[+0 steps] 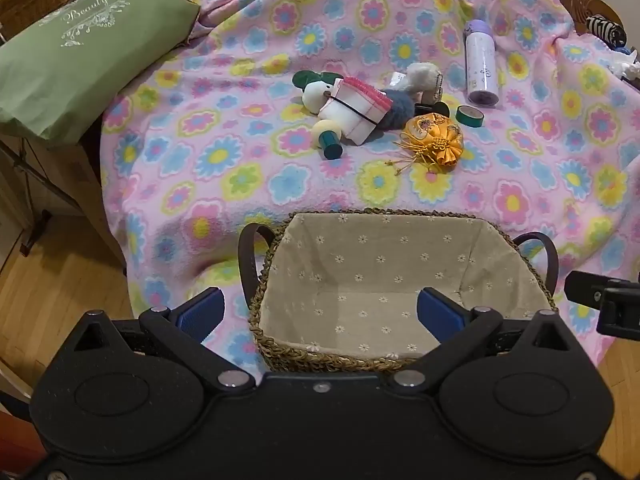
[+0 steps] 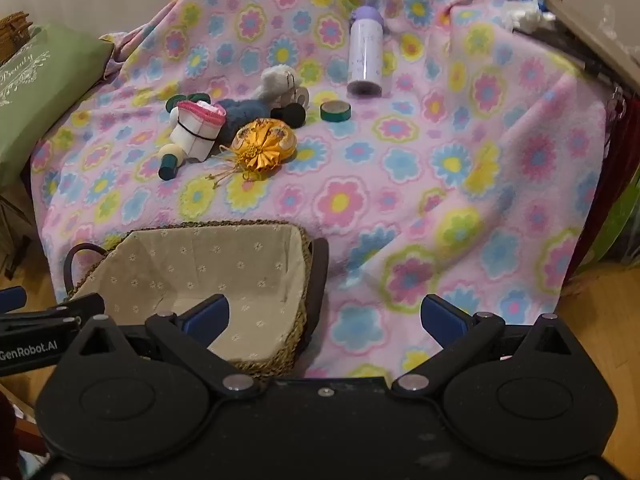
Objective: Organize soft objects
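Observation:
A woven basket [image 1: 376,212] with a beige flowered lining stands empty at the near edge of the flowered blanket; it also shows in the right wrist view [image 2: 240,226]. Beyond it lies a heap: a white plush toy with a pink-trimmed pouch [image 1: 352,106] [image 2: 198,128], a grey-blue fluffy thing [image 1: 396,110], a pale plush [image 1: 422,76] [image 2: 276,80] and a gold satin pouch [image 1: 434,140] [image 2: 264,142]. My left gripper [image 1: 320,312] is open over the basket's near side. My right gripper [image 2: 324,316] is open beside the basket's right handle. Both are empty.
A lilac bottle [image 1: 480,62] [image 2: 365,52], a green tape roll [image 1: 469,115] [image 2: 335,111] and a green-handled wooden piece [image 1: 329,138] [image 2: 172,160] lie by the heap. A green pillow [image 1: 72,52] sits left. Wooden floor [image 1: 52,292] lies below the blanket's edge.

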Motion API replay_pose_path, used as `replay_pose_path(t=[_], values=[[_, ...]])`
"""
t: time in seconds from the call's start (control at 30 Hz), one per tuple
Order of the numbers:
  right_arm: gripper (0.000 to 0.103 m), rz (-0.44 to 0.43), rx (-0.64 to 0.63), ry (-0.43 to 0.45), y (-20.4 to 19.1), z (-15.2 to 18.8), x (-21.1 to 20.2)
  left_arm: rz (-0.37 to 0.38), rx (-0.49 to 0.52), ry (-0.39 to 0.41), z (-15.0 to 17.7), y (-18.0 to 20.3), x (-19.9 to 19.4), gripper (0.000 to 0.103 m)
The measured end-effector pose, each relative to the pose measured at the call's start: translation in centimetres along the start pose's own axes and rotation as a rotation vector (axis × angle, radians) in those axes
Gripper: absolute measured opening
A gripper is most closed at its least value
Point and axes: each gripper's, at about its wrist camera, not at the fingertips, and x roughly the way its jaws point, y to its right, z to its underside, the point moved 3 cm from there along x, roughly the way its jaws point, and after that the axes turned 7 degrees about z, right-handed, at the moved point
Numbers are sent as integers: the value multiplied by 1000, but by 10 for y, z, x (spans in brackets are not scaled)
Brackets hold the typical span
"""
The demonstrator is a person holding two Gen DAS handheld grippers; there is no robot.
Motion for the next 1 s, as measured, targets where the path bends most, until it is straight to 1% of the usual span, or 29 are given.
replay_pose_path(t=[0.1,0.13,0.2,0.23,0.27,0.3,0.33,0.37,0.53,1.0], values=[[103,-13,-2,-20,1,0,8,-7,12,0,1,1,-1,99],[103,-18,-13,-9,4,-1,6,-12,18,3,1,1,-2,99],[103,13,-39,2,-1,-4,2,-22,28,10,1,1,-4,99],[103,22,-45,14,-3,-4,0,-21,32,11,2,8,-3,99],[103,18,-45,31,0,-2,-4,-24,35,12,3,9,-3,99],[103,19,-49,28,0,-3,-2,-24,37,10,4,11,-4,99],[103,18,-49,28,1,-3,-1,-2,17,-10,0,5,-1,99],[103,21,-45,35,-3,0,0,-1,16,-14,0,6,1,99],[103,12,-27,22,-1,0,2,14,13,-27,1,3,3,99],[103,-10,-31,-5,-6,1,3,23,-5,-53,3,0,6,99]])
